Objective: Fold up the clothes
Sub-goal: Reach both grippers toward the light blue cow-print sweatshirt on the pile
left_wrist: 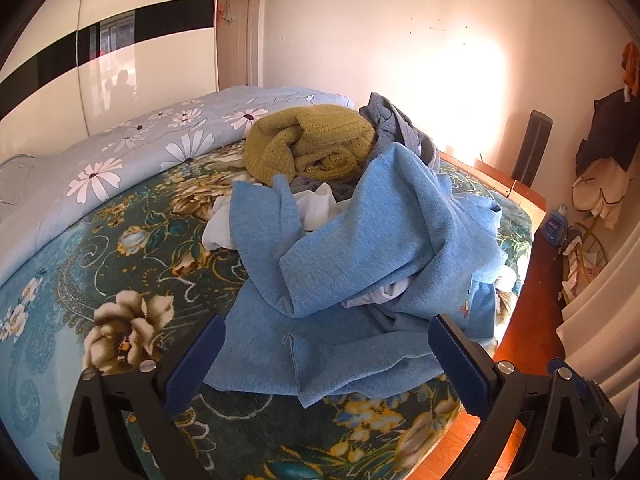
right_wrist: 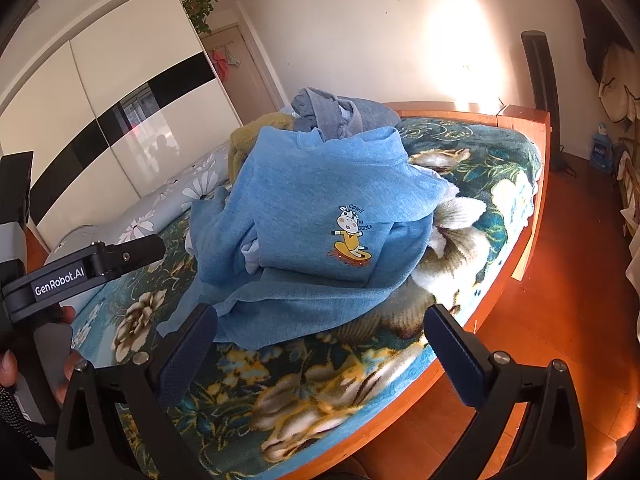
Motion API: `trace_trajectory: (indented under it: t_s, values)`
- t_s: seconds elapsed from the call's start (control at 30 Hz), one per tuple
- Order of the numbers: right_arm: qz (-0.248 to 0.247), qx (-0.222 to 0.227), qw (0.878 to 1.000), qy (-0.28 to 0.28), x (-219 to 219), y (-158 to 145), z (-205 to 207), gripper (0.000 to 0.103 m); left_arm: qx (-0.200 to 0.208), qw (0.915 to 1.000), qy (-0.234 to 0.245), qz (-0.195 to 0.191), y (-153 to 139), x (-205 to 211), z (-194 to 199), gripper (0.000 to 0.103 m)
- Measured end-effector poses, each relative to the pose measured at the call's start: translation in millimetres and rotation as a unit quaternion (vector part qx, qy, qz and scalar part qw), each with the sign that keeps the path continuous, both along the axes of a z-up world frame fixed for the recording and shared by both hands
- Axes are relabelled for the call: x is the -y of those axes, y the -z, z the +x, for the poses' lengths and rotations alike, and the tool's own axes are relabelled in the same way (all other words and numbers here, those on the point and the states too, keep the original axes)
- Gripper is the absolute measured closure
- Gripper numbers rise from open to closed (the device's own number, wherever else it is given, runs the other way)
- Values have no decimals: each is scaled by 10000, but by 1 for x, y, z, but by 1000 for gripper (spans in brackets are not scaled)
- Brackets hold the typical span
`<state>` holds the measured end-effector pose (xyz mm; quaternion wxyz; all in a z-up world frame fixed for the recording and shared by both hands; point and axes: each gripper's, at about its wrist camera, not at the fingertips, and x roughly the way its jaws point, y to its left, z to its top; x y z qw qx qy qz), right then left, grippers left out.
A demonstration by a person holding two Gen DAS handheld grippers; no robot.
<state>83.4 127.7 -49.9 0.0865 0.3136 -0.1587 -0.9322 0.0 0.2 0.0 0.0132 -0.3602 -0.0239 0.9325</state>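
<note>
A: Where's the blue sweatshirt (left_wrist: pixel 360 240) sitting?

B: Crumpled on the floral blanket (left_wrist: pixel 120 264) of the bed, straight ahead of the left tool (left_wrist: pixel 326 354). Its near hem lies between that tool's two fingers, though nothing is gripped — the jaws stand wide apart and hold nothing.

A: And the right tool (right_wrist: pixel 320 330)?

B: Same story: jaws spread wide, nothing in them. The sweatshirt (right_wrist: pixel 316 208) lies just beyond its fingertips, with a cartoon cow print (right_wrist: pixel 352 236) facing up, ahead and a little right of centre.

A: What else is in the pile?

B: Behind the sweatshirt, farther from the left tool, a mustard knitted sweater (left_wrist: pixel 308 144) is bunched up, and a grey garment (left_wrist: pixel 396 124) sits to its right. White cloth (left_wrist: pixel 316 204) peeks out from under the blue folds.

A: Anything off to the sides?

B: Left of the pile, a pale blue quilt with white daisies (left_wrist: pixel 132 148) runs along the bed. To the right of the right tool, the bed's wooden frame (right_wrist: pixel 520 216) edges an orange wood floor (right_wrist: pixel 568 280). The left tool's body (right_wrist: pixel 80 276) shows at the left edge of the right wrist view.
</note>
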Motion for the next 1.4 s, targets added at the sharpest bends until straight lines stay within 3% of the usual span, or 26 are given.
trace_trajectory:
  t_s: [0.17,1.1,1.4]
  values:
    - [27,81,10000,-44,1,1,-1,0,-6,9999,16,-124,-1,-2,4,0]
    - [15,344,9994,-65,0,13,-7,0,404,9991,105,117,15,-2,-3,0]
    - [-54,170,9998,-112,-2,16,-4,0,325,9991,220,-177,16,-10,-1,0]
